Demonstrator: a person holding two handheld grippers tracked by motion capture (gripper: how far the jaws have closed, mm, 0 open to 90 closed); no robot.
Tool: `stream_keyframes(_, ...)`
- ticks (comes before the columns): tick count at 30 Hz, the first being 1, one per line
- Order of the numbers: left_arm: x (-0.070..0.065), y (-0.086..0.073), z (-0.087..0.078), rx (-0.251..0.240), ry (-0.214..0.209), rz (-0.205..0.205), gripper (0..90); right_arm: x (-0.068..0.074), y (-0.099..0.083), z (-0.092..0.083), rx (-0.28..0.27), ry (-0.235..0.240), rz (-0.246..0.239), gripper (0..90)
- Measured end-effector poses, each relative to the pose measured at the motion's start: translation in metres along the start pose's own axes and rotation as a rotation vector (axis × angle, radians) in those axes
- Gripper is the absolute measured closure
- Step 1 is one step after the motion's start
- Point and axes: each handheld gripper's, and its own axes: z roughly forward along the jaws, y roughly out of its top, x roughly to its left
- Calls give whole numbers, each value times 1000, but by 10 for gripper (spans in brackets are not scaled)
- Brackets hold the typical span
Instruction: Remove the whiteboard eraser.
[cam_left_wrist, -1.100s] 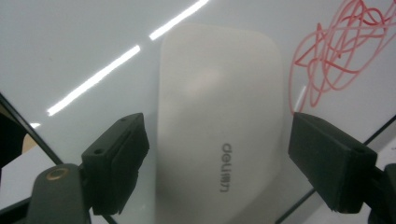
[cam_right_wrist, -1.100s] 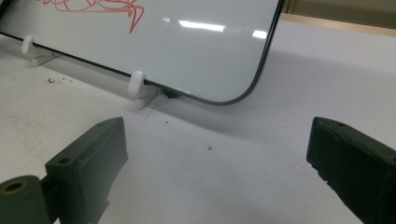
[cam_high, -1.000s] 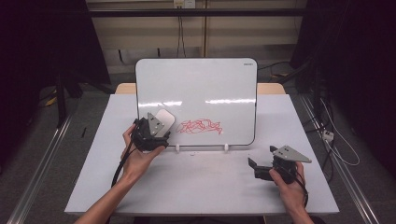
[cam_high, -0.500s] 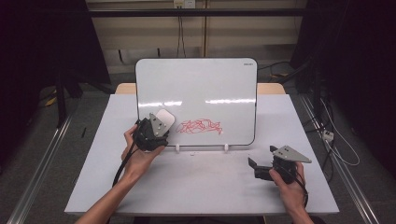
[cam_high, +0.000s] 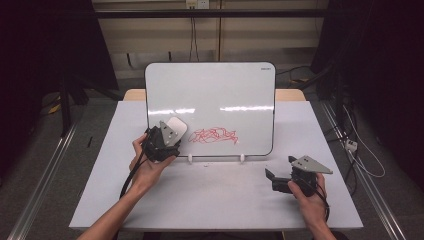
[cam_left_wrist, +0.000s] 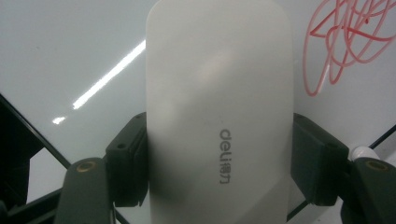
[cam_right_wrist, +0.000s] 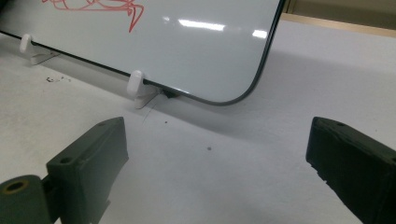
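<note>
A whiteboard (cam_high: 215, 95) stands upright on two white clips at the back of the table, with a red scribble (cam_high: 215, 135) low on its face. My left gripper (cam_high: 167, 140) is shut on a white eraser (cam_high: 177, 128), held against the board's lower left, just left of the scribble. In the left gripper view the eraser (cam_left_wrist: 219, 116) sits between both jaws, with the scribble (cam_left_wrist: 348, 37) at the upper right. My right gripper (cam_high: 272, 180) rests open on the table at the front right; its view has the board's corner (cam_right_wrist: 252, 88) and a clip (cam_right_wrist: 136, 84).
The white table (cam_high: 215, 195) stretches wide in front of the board. A second white clip (cam_right_wrist: 25, 43) holds the board's bottom edge. Cables (cam_high: 360, 150) trail on the floor to the right. Dark curtains flank both sides.
None of the grippers has moved noticeably; the left one still holds the eraser at the board beside the scribble.
</note>
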Motion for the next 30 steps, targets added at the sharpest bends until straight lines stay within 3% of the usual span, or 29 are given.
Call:
stream_keyframes(12, 4, -1, -1, -8, -18, -8, 310, -1, 0, -1, 0, 0, 5, 54)
stream_keyframes(16, 6, -2, -1, -29, -29, -43, 310, 0, 0, -1, -1, 2, 5, 54)
stream_keyframes(22, 7, -3, -2, -26, -42, -39, 311, 0, 0, 0, -2, 1, 6, 54)
stream_keyframes(23, 7, -4, -3, -33, -46, -56, 311, 0, 0, 0, -2, 1, 7, 54)
stream_keyframes(30, 6, -2, -16, -89, -86, -60, 311, 1, 1, 1, 4, 3, 5, 53)
